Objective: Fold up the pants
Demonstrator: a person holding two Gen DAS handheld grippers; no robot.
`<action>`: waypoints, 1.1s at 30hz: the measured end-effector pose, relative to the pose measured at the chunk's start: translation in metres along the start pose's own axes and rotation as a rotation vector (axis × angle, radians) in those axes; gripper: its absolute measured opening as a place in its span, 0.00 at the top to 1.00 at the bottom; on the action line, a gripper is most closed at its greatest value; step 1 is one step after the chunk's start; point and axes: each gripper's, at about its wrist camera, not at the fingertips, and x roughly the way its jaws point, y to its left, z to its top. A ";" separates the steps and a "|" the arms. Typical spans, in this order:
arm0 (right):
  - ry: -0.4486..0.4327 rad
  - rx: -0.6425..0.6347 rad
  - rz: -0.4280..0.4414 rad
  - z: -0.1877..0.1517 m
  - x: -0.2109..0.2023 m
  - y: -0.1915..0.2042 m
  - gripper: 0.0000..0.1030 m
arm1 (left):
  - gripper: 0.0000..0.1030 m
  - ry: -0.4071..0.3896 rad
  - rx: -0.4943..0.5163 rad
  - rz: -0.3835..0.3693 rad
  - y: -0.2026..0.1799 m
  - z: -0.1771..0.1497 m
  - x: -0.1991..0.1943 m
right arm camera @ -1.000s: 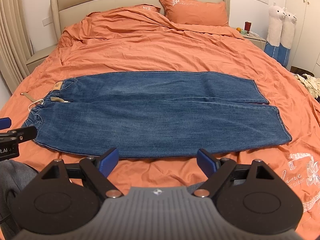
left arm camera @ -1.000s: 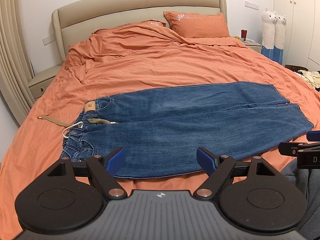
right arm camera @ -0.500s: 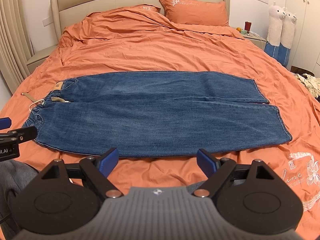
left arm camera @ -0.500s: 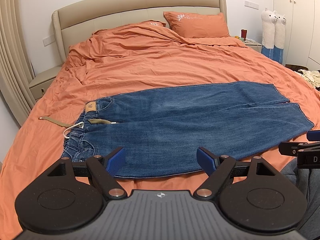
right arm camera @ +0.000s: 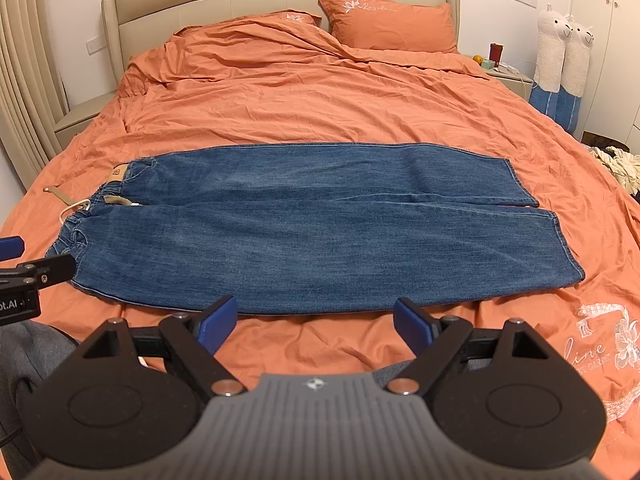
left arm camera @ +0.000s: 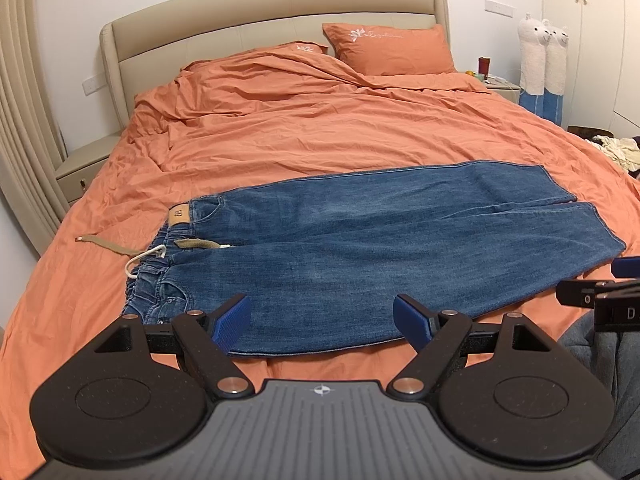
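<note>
Nothing material has changed over the last second — the jeans (right arm camera: 304,232) lie flat on the bed (right arm camera: 320,96), waistband at 9 o'clock, seemingly unfolded. Left gripper (left arm camera: 322,320) and right gripper (right arm camera: 316,322) remain wide and empty at the near edge — folding not begun.

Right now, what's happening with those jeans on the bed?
A person is getting ready to fold the jeans. They lie flat on the orange bed, waistband to the left, legs side by side. The left tool and right tool both hang open near the closest edge, holding nothing. No fold has been made yet.
</note>
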 end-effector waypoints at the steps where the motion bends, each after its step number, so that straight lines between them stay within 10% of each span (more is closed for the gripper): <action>1: -0.003 0.003 0.004 0.000 -0.001 0.000 0.21 | 0.08 -0.001 0.009 -0.001 0.000 0.000 0.000; 12: -0.190 -0.063 -0.022 0.002 0.014 -0.055 0.21 | 0.31 0.023 -0.003 -0.094 0.060 0.009 0.027; 18: -0.120 -0.010 -0.033 0.017 0.061 -0.085 0.24 | 0.35 0.058 -0.075 -0.097 0.124 0.026 0.072; 25: -0.040 0.038 -0.047 0.034 0.135 -0.099 0.51 | 0.36 0.121 -0.238 -0.103 0.213 0.047 0.158; 33: 0.063 0.055 -0.095 0.044 0.200 -0.098 0.51 | 0.34 0.238 -0.473 -0.161 0.304 0.039 0.268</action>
